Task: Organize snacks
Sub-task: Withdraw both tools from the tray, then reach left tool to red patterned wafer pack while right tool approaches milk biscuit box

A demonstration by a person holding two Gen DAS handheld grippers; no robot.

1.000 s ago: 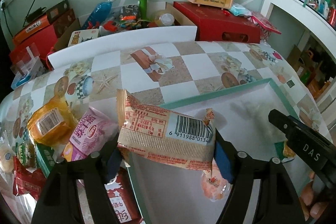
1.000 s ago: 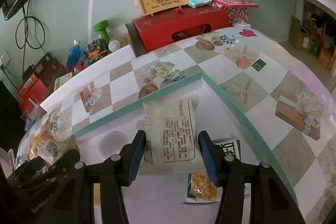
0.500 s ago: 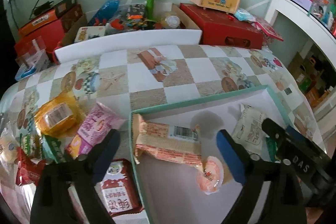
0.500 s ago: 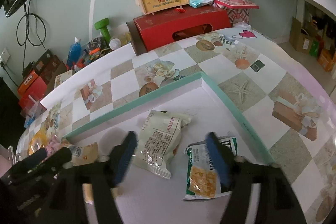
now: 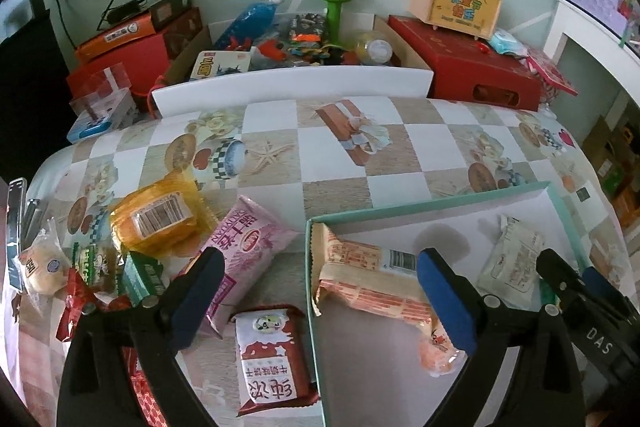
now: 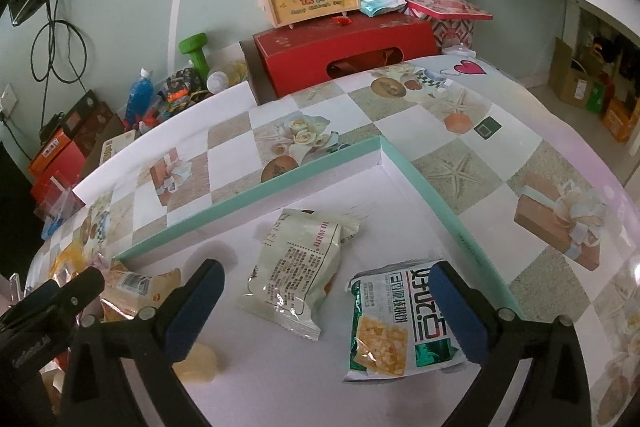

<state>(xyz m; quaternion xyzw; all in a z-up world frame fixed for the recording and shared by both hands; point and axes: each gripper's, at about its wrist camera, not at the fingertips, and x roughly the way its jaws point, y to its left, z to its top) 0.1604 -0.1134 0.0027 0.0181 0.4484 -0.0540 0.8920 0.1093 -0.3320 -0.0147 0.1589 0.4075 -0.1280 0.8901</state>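
both tongs, left (image 5: 320, 291) and right (image 6: 326, 307), had just opened wide, empty; orange-striped wrapped biscuit pack (image 5: 372, 281) and cream foil snack packet (image 6: 298, 273) lay released inside shallow teal-rimmed white box (image 6: 256, 189); next, best lift clear, fetch pink snack pouch (image 5: 244, 247) off desk (image 5: 340, 167)

right gripper (image 6: 326, 303): jaws just opened wide, nothing gripped | cream packet (image 6: 298, 269): lying free between fingers in tray (image 6: 440, 199) | green packet (image 6: 390, 323): just right, under right finger
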